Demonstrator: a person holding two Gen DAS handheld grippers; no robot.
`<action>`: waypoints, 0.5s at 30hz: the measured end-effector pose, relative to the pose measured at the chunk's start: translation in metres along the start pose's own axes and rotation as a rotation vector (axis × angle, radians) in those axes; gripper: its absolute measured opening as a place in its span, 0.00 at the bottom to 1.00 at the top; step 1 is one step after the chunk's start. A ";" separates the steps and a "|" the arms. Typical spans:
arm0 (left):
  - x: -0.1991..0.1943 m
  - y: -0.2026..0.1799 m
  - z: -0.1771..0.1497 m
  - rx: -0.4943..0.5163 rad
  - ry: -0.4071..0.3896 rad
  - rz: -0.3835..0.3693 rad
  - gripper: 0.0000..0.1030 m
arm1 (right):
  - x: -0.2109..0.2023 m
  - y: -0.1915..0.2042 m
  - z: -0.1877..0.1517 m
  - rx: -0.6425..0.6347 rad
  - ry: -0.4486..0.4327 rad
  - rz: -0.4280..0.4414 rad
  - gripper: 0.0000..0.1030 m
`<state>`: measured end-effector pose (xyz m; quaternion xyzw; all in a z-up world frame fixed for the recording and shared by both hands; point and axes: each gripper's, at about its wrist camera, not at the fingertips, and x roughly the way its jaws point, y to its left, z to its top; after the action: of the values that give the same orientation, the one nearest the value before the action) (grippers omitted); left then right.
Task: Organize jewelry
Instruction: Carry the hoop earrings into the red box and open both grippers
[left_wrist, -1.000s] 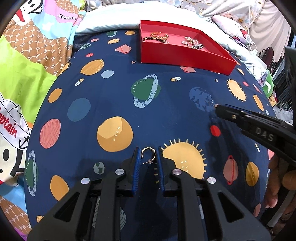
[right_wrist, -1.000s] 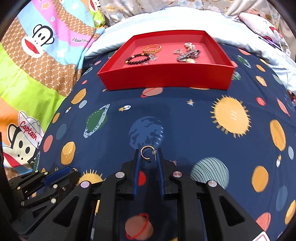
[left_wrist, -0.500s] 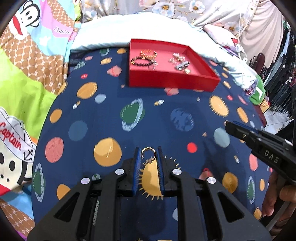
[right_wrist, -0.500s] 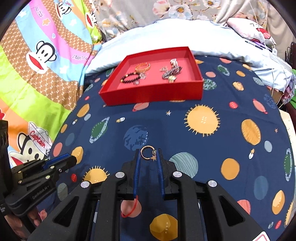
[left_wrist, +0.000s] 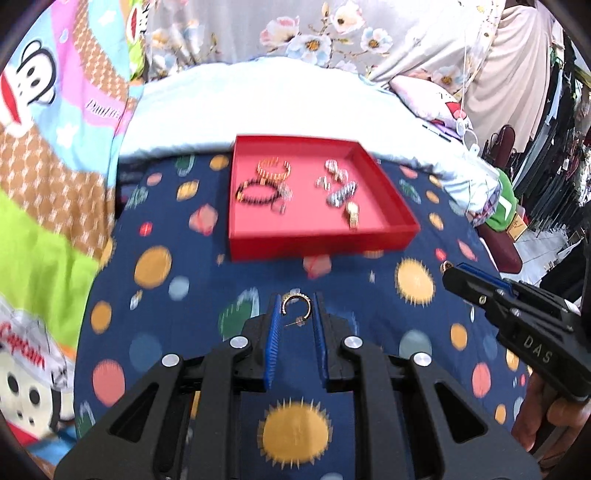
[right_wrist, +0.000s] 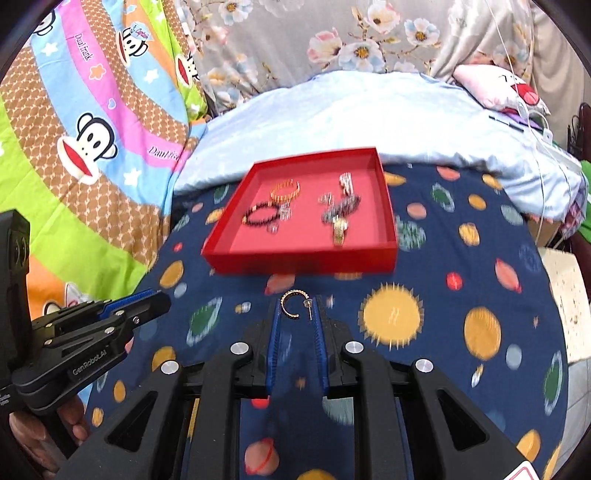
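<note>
The left gripper (left_wrist: 295, 312) is holding a gold hoop earring (left_wrist: 294, 302) between its blue pads (left_wrist: 274, 330). Its jaws are standing narrow, pinching the hoop at the tips, and the earring's thin post is sticking out below the hoop. The right gripper (right_wrist: 297, 310) is holding a second earring (right_wrist: 291, 304) the same way, with narrow jaws closed on it.

Both grippers are hanging above a dark blue blanket (left_wrist: 177, 332) with planets and suns on it. A red tray (left_wrist: 317, 242) is sitting on the blanket ahead of them, well apart from both earrings. Inside the tray, a black bead bracelet (left_wrist: 256, 192) and a gold bracelet (left_wrist: 273, 170) are lying on the left side. Some silver pieces (left_wrist: 341, 192) and a small gold piece (left_wrist: 352, 214) are lying on the right side. They are blurry.

In the left view, the right gripper (left_wrist: 448, 267) is showing at the right edge with a hand (left_wrist: 543, 417) under it. A bright monkey sheet (right_wrist: 92, 129) is lying to the left
</note>
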<state>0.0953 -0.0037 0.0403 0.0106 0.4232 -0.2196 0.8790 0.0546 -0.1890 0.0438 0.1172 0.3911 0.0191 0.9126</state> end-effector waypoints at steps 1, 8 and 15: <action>0.005 -0.001 0.011 0.001 -0.013 0.001 0.16 | 0.003 -0.001 0.005 -0.003 -0.004 -0.001 0.15; 0.042 0.000 0.061 0.011 -0.055 0.023 0.16 | 0.048 -0.004 0.050 -0.023 0.003 0.000 0.15; 0.096 0.003 0.087 0.010 -0.024 0.048 0.16 | 0.105 -0.005 0.072 -0.027 0.048 -0.002 0.15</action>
<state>0.2127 -0.0552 0.0235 0.0224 0.4114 -0.2005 0.8889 0.1785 -0.1944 0.0165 0.1039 0.4127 0.0265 0.9045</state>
